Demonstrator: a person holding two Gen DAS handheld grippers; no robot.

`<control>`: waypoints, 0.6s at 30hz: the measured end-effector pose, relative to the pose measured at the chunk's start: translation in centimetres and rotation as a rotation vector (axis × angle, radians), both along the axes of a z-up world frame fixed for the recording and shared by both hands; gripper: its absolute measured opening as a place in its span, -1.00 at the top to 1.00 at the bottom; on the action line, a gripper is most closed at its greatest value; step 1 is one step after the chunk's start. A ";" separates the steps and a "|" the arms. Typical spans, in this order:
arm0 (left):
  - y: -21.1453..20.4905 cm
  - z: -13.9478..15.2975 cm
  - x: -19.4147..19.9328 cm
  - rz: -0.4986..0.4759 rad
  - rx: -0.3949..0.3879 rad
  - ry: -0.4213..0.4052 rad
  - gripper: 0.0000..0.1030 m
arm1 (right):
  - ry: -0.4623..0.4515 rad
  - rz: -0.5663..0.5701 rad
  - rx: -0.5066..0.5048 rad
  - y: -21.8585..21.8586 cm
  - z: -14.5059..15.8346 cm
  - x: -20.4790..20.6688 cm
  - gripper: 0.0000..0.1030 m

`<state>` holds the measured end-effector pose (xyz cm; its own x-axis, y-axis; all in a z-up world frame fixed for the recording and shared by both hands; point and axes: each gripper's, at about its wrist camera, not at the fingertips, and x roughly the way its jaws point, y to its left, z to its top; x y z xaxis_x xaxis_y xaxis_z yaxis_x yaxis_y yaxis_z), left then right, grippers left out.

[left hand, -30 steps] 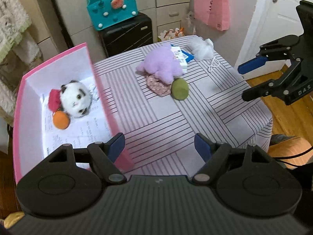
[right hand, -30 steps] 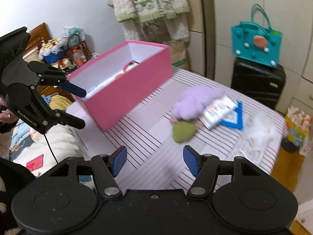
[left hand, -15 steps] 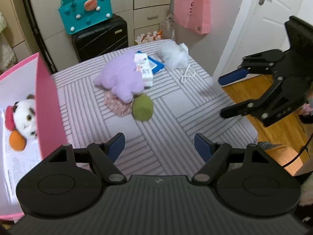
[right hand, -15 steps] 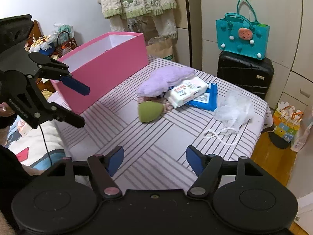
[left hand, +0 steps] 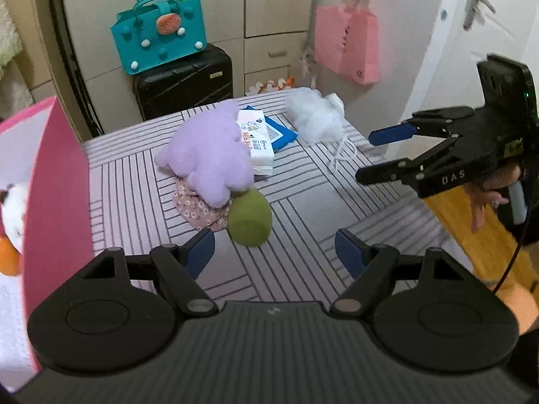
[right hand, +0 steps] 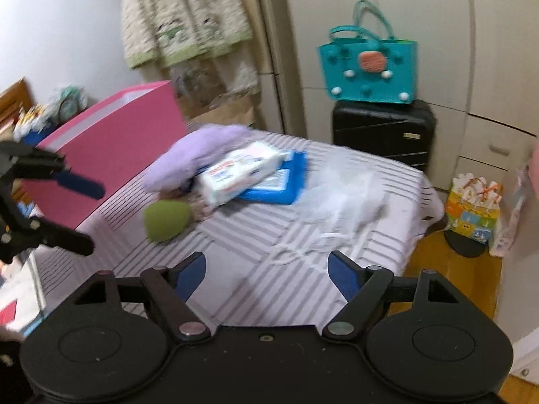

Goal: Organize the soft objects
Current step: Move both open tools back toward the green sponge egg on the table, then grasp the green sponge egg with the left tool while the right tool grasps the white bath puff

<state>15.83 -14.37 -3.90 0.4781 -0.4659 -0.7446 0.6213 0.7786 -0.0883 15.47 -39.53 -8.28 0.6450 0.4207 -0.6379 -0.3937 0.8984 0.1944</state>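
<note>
Striped grey-and-white cloth covers the worktop (left hand: 296, 269), and the soft things lie grouped toward its far side. A lilac plush (left hand: 209, 155) sprawls over a floral fabric piece (left hand: 198, 208), and a green rounded cushion-like toy (left hand: 249, 217) sits touching both at the near edge of that heap. Against the plush's far side leans a white wipes pack (left hand: 257, 141), lying on a blue flat packet (left hand: 281, 131). Just beyond them is a white fluffy bundle (left hand: 315, 118) with a thin white cord (left hand: 342, 155) trailing toward the worktop's right edge; in the blurred right wrist view it could be netting or wadding, I cannot say which.

At the left stands a pink box (left hand: 57, 208), open at the top, with a black-and-white plush (left hand: 11, 208) and an orange ball (left hand: 8, 259) inside.

The left tool (left hand: 274, 252) hovers over the near worktop with its blue-padded jaws wide and nothing between them; the green toy lies just ahead of its left finger. The right tool (left hand: 374, 151), held in a hand (left hand: 492, 188), hangs at the right of the worktop; its jaws are opening, empty, with the cord and bundle ahead of them.

Behind the worktop a teal bag (left hand: 158, 37) rests on a black suitcase (left hand: 185, 80), and a pink bag (left hand: 347, 47) hangs on the wall.
</note>
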 end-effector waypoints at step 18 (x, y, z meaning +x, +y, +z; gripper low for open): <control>-1.5 -4.6 2.0 0.203 -0.057 -0.037 -0.40 | -0.246 -0.018 -0.256 0.4 -2.4 4.7 -0.61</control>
